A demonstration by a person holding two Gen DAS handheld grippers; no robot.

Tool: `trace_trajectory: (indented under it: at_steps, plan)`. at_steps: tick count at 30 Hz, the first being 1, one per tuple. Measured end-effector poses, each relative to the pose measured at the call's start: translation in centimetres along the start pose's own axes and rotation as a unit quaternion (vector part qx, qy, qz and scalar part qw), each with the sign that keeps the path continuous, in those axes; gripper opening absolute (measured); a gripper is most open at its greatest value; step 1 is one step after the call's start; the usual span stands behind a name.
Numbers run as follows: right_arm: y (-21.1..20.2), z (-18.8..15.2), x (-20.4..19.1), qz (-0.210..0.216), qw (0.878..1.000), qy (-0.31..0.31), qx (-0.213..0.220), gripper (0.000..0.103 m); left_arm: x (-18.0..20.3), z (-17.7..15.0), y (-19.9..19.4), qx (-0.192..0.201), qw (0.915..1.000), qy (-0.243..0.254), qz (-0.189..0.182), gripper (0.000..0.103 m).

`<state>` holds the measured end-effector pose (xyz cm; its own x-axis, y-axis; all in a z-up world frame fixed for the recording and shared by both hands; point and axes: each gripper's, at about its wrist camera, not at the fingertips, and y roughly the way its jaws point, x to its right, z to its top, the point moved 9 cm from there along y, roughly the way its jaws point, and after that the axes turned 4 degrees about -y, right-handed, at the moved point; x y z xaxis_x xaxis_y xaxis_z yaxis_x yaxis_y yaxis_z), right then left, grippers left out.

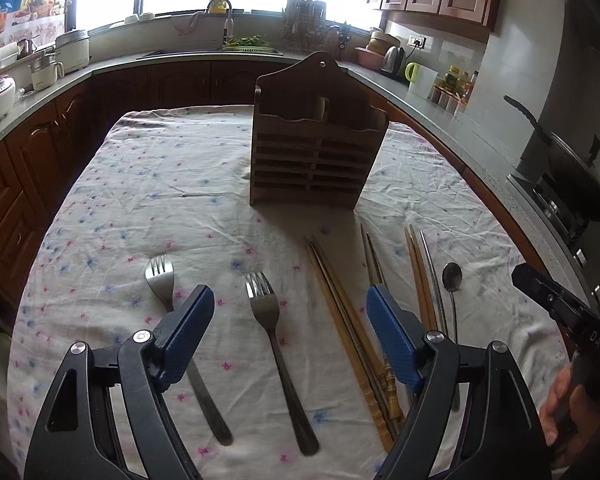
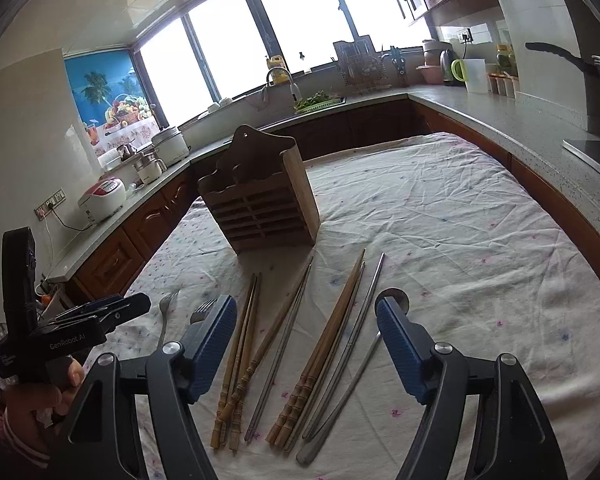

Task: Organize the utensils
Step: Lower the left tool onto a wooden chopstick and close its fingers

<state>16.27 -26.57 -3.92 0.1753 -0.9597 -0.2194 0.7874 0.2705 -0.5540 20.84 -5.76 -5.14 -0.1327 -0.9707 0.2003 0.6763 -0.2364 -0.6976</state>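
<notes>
A brown wooden utensil holder [image 1: 314, 152] stands upright on the cloth-covered table; it also shows in the right wrist view [image 2: 260, 204]. Two steel forks [image 1: 278, 344] [image 1: 162, 280] lie near my left gripper [image 1: 290, 300], which is open and empty above them. Wooden chopsticks [image 1: 340, 312] [image 2: 240, 360], metal chopsticks [image 2: 280, 344] and a steel spoon [image 1: 452, 280] [image 2: 340, 412] lie to the right. My right gripper [image 2: 306, 312] is open and empty above the chopsticks. More wooden chopsticks [image 2: 324, 352] lie between its fingers.
The table carries a wrinkled floral cloth [image 1: 160, 184]. Kitchen counters surround it, with a rice cooker [image 2: 102, 198], a sink [image 1: 252, 46], a kettle [image 2: 470, 74] and a wok [image 1: 572, 168] on the stove at right.
</notes>
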Motion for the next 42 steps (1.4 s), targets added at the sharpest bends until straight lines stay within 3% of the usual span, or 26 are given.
trace_trajectory:
  at_steps: [15, 22, 27, 31, 42]
  plan:
    - [9.2, 1.3, 3.0, -0.007, 0.994, 0.044, -0.104, 0.02, 1.7, 1.8, 7.5, -0.086, 0.9958, 0.03, -0.006, 0.051]
    - [12.1, 0.7, 4.5, -0.026, 0.988, 0.049, -0.147, 0.015, 1.2, 1.4, 10.4, -0.12, 0.9921, 0.036, 0.006, 0.035]
    - [13.5, 0.5, 4.9, -0.016, 0.986, 0.065, -0.151, 0.014, 1.3, 1.1, 11.9, -0.134, 0.9901, 0.043, 0.007, 0.035]
    - [14.6, 0.4, 5.1, -0.01, 0.985, 0.072, -0.155, 0.011, 1.4, 0.4, 13.0, -0.153, 0.987, 0.049, 0.01, 0.027]
    - [15.3, 0.5, 5.5, -0.008, 0.985, 0.066, -0.161, 0.01, 1.7, 0.3, 13.4, -0.168, 0.9838, 0.061, -0.015, 0.027]
